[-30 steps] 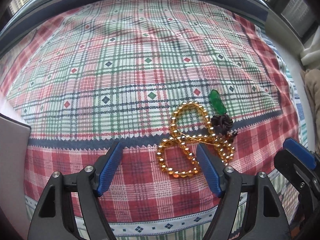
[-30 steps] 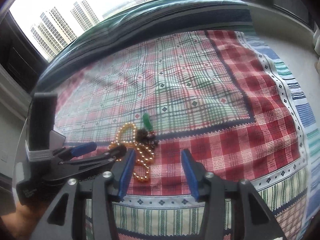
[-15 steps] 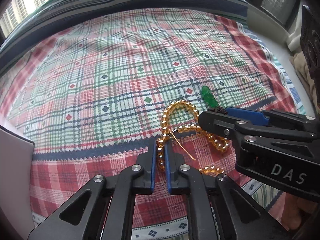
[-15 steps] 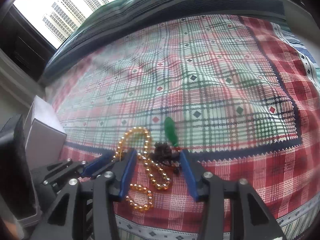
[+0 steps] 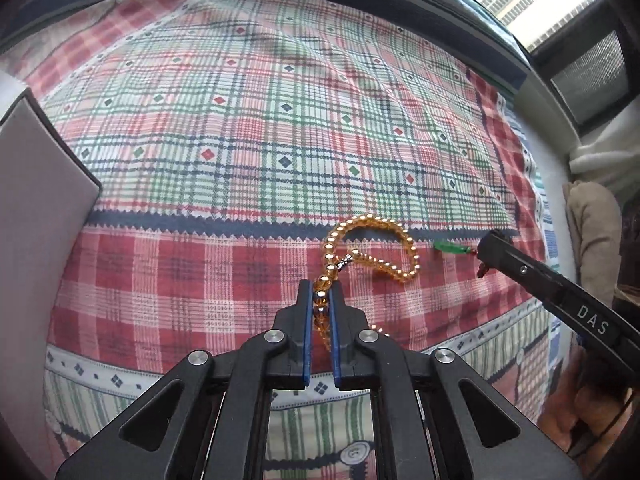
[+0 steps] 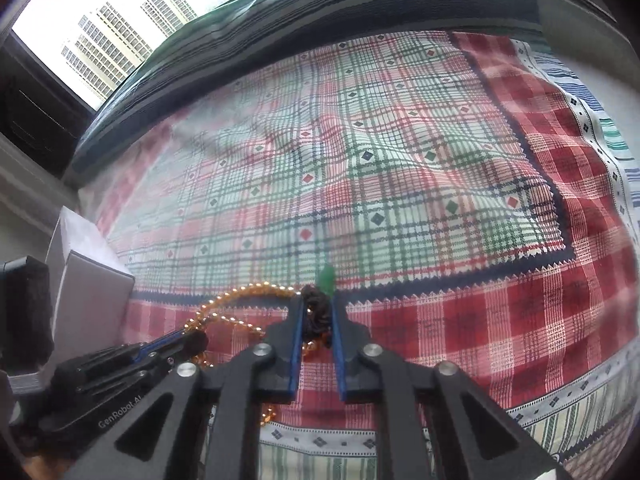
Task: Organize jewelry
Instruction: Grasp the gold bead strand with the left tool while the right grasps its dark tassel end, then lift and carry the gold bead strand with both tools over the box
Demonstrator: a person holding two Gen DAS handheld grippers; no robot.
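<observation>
Low in the middle of the left wrist view, the left gripper [image 5: 320,300] has its blue pads pressed together on a strand of the amber bead bracelet [image 5: 370,246]; the rest of the strand loops up and to the right over the red check band of the plaid cloth [image 5: 240,120], its top arc just touching the dark zigzag border; a small dark metal bead sits on the strand just above the pads. Right of the loop a green pendant [image 5: 450,247] lies on the cloth, close beside the tip of the right gripper [image 5: 494,246], which reaches in from the lower right edge. At the left edge a grey box [image 5: 36,220] rises, well apart from the beads; the wide green-and-red plaid field above the border lies open up to the dark window ledge along the top.

Low in the middle of the right wrist view, the right gripper [image 6: 316,312] is closed on a dark knotted cord [image 6: 318,312], with the green pendant [image 6: 327,278] standing just above its tips; amber beads [image 6: 240,300] arc away to the left toward the left gripper [image 6: 192,340], which enters from the lower left; more beads show under the fingers. The grey box [image 6: 88,288] stands at the left edge; the cloth [image 6: 400,160] to the right and above is open as far as its striped hem at the right.
</observation>
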